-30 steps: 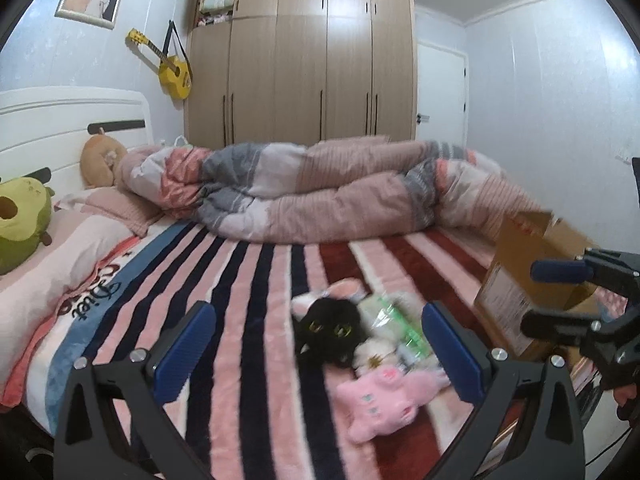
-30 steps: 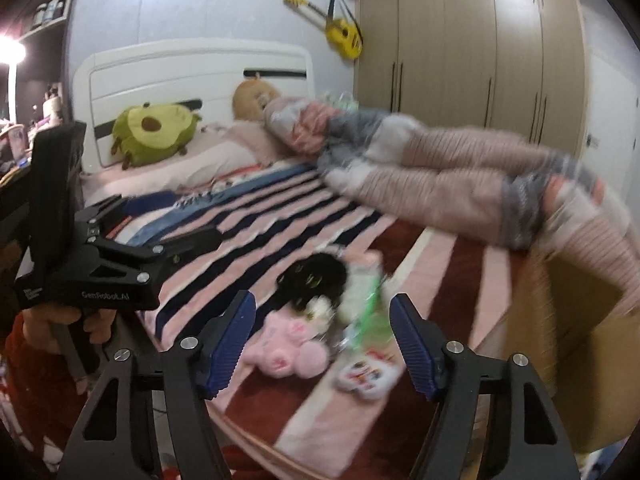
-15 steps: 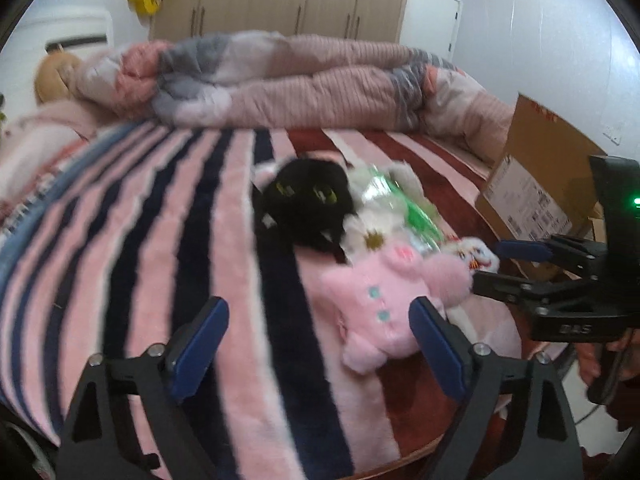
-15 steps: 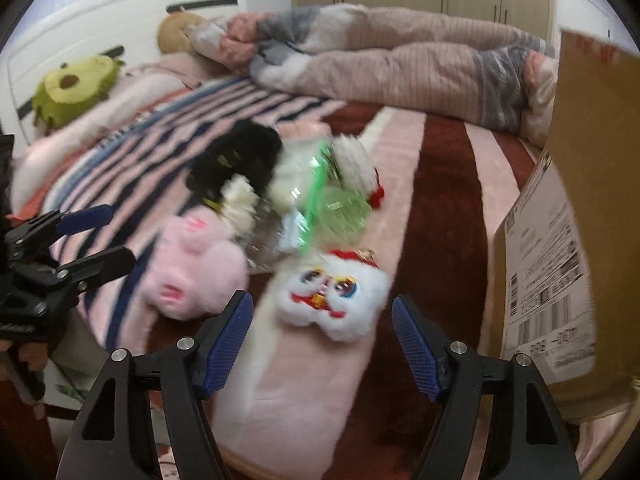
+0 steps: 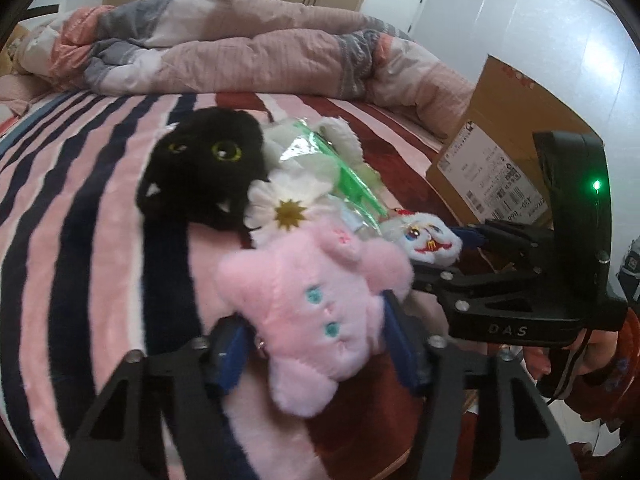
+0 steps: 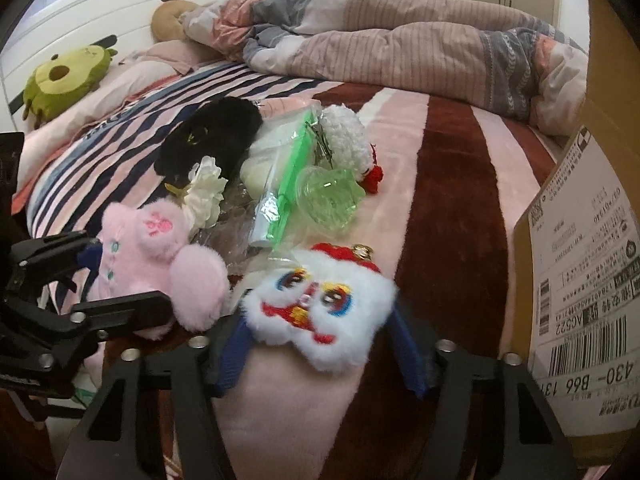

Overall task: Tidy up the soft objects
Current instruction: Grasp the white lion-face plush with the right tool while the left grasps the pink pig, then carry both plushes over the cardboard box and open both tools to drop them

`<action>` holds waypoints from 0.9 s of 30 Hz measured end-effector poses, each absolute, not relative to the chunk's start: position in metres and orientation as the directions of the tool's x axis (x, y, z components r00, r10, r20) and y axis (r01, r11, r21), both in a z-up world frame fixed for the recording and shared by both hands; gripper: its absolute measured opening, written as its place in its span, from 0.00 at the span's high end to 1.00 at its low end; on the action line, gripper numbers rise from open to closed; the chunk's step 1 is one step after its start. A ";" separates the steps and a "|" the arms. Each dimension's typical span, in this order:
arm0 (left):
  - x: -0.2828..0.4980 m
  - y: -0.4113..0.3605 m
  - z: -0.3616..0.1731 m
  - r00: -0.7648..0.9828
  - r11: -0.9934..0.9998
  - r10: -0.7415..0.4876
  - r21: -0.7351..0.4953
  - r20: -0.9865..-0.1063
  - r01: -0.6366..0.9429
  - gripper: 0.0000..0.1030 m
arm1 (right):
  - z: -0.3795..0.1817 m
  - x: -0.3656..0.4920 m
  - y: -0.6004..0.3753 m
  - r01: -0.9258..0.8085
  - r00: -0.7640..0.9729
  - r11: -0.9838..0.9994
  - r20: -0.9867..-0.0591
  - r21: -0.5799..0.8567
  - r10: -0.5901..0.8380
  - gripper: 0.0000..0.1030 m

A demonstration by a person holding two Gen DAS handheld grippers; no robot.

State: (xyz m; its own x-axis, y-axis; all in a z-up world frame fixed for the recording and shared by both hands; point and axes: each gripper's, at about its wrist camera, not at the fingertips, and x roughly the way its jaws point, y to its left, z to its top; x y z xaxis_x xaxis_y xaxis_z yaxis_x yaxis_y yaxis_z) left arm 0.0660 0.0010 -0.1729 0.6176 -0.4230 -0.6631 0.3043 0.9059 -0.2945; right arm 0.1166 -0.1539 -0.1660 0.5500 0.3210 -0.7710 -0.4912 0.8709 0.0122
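Observation:
A pile of soft toys lies on the striped bed. My left gripper (image 5: 316,344) is closed around the pink plush (image 5: 316,304), its blue pads pressing both sides; the plush also shows in the right wrist view (image 6: 160,264). My right gripper (image 6: 320,344) is closed around the white lion-face plush (image 6: 320,304), seen small in the left wrist view (image 5: 428,240). Behind them lie a black cat plush (image 5: 204,172), a white flower (image 5: 288,204), a white crochet toy (image 6: 344,136) and green clear bags (image 6: 316,196).
An open cardboard box (image 6: 584,264) stands at the right edge of the bed (image 6: 448,184). A rolled duvet (image 6: 400,40) lies across the far side. An avocado plush (image 6: 64,76) rests by the headboard.
Both grippers moved forward and down to the toys and closed: the left on the pink plush, the right on the white lion-face plush. Half a second ago both were open.

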 end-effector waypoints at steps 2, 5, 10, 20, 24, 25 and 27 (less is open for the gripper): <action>0.065 -0.001 -0.172 0.619 0.906 -0.422 -0.284 -0.662 0.314 0.56 | -0.166 0.116 -0.154 -0.488 0.549 0.873 -0.773 0.011 0.317 0.52; 0.062 0.000 -0.169 0.619 0.906 -0.420 -0.274 -0.664 0.322 0.58 | -0.164 0.114 -0.156 -0.485 0.551 0.874 -0.771 0.017 0.321 0.55; 0.054 0.006 -0.159 0.655 0.927 -0.371 -0.224 -0.658 0.300 0.58 | -0.156 0.105 -0.159 -0.494 0.547 0.869 -0.765 0.033 0.340 0.55; 0.033 0.025 -0.118 0.727 0.944 -0.331 -0.193 -0.602 0.269 0.58 | -0.119 0.079 -0.162 -0.516 0.575 0.855 -0.720 0.050 0.389 0.55; 0.024 0.029 -0.097 0.755 0.951 -0.309 -0.172 -0.579 0.257 0.58 | -0.093 0.070 -0.162 -0.538 0.591 0.841 -0.683 0.063 0.429 0.55; 0.022 0.030 -0.091 0.761 0.952 -0.304 -0.170 -0.573 0.253 0.58 | -0.088 0.068 -0.162 -0.546 0.591 0.835 -0.675 0.068 0.442 0.55; 0.018 0.030 -0.077 0.773 0.955 -0.294 -0.156 -0.562 0.250 0.58 | -0.073 0.063 -0.162 -0.572 0.592 0.817 -0.652 0.073 0.474 0.55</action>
